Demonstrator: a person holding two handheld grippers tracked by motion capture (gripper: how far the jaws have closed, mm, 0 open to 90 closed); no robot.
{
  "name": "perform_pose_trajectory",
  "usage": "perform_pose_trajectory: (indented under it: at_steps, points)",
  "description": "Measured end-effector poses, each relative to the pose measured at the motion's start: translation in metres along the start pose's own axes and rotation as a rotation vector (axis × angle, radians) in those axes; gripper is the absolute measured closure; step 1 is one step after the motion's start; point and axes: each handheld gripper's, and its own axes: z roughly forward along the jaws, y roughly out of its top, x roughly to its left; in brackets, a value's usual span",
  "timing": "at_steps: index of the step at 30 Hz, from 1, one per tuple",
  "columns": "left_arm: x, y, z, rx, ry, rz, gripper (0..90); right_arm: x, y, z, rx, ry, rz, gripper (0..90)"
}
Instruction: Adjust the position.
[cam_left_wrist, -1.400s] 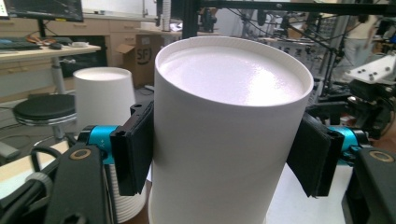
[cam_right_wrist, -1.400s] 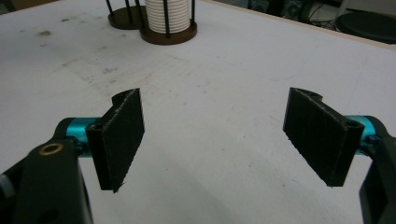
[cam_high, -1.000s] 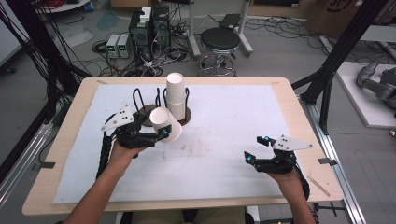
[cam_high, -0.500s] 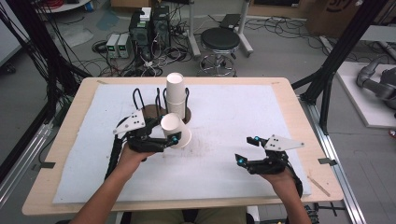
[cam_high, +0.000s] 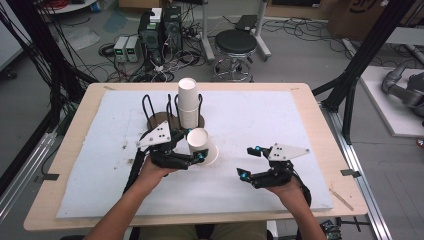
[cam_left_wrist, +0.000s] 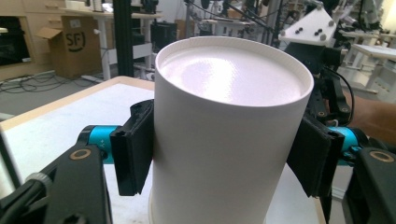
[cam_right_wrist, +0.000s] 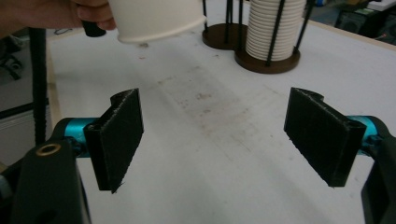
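Note:
My left gripper (cam_high: 196, 154) is shut on a white paper cup (cam_high: 202, 145), held tilted above the white mat just in front of the cup rack. In the left gripper view the cup (cam_left_wrist: 229, 93) sits between both black pads (cam_left_wrist: 133, 149), its closed base turned away from the camera. A tall stack of white cups (cam_high: 187, 102) stands in the rack's right holder. My right gripper (cam_high: 248, 162) hovers over the mat to the right of the cup, open with nothing between its pads (cam_right_wrist: 119, 135). From the right gripper view, the held cup (cam_right_wrist: 159, 18) is at the top left and the stack (cam_right_wrist: 273, 28) is behind.
The black wire rack (cam_high: 160, 112) has a second round base (cam_right_wrist: 222, 35) with no cups beside the stack. The white mat (cam_high: 260, 120) covers a wooden table (cam_high: 320, 115). A stool (cam_high: 235, 45) and computer boxes (cam_high: 155, 30) stand on the floor beyond the far edge.
My left gripper has carried the cup right and slightly nearer, away from the rack. My right gripper has moved left toward the middle, still open.

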Motion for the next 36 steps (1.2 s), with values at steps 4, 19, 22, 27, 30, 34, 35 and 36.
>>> perform_pose_trajectory:
  at_steps: [4, 19, 22, 27, 30, 34, 35, 36]
  points:
    - [-0.003, 0.000, 0.007, 0.005, -0.023, 0.006, 31.3, 0.005, 0.006, 0.012, -0.010, 0.044, -0.014, 20.1]
    - [-0.012, -0.001, 0.017, 0.021, -0.126, 0.014, 31.4, 0.013, 0.014, 0.034, -0.023, 0.148, -0.037, 20.1]
    - [-0.014, -0.001, 0.021, 0.021, -0.154, 0.014, 31.6, 0.015, 0.015, 0.038, -0.029, 0.174, -0.050, 20.0]
    - [-0.018, -0.001, 0.026, 0.008, -0.198, 0.009, 31.8, 0.018, 0.016, 0.043, -0.032, 0.219, -0.046, 18.8]
    - [-0.019, -0.001, 0.027, 0.004, -0.204, 0.005, 31.8, 0.018, 0.016, 0.044, -0.033, 0.228, -0.050, 18.8]
    - [-0.019, -0.001, 0.027, -0.013, -0.213, -0.003, 31.8, 0.019, 0.016, 0.045, -0.034, 0.230, -0.064, 19.5]
    - [-0.019, -0.001, 0.026, -0.011, -0.212, 0.002, 31.8, 0.019, 0.015, 0.045, -0.033, 0.233, -0.066, 20.4]
    - [-0.019, -0.001, 0.027, -0.012, -0.212, 0.002, 31.8, 0.019, 0.015, 0.045, -0.033, 0.233, -0.066, 20.4]
